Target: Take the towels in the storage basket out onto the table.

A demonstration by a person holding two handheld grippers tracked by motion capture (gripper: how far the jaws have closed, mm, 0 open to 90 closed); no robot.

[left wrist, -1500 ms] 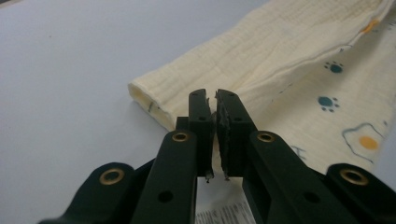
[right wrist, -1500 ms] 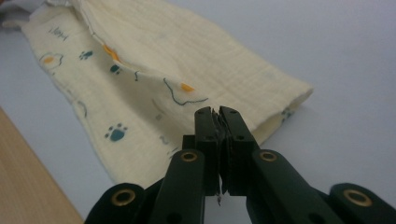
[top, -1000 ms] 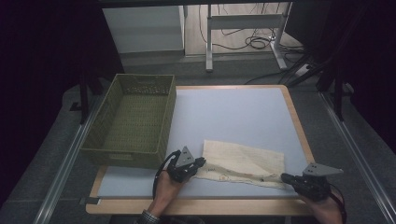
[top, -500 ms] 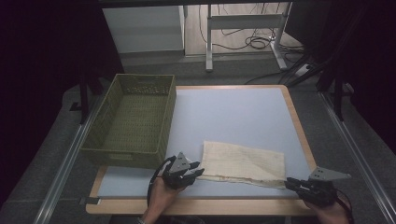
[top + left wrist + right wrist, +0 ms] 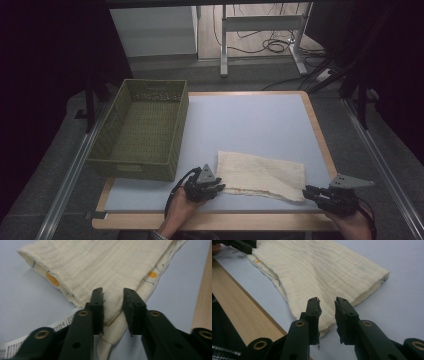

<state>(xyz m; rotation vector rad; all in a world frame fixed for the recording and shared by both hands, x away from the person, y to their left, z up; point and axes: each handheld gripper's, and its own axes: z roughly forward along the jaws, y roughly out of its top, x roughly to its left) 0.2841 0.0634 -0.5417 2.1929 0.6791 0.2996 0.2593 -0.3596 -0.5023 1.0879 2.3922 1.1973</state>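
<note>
A: Pale blue table point(image 5: 250, 120), green basket point(image 5: 142, 130) at its left; where's the cloth point(image 5: 262, 175)?

B: Flat near the front edge. Left gripper point(image 5: 113, 311) and right gripper point(image 5: 327, 317) straddle its near corners, parted (left narrowing, right widening), likely for lifting

High view: fixed above the person's side, facing forward and down; takes in the whole table point(image 5: 250, 125), the basket point(image 5: 142, 130) and the floor beyond.
Left gripper view: rides the left gripper point(image 5: 113, 312), looking along its jaws, very close over the near-left corner of the cloth point(image 5: 105, 267).
Right gripper view: rides the right gripper point(image 5: 327, 315), close over the cloth's near-right corner, facing the left gripper.
Shared: the cloth, the blue table top, the wooden edge.
</note>
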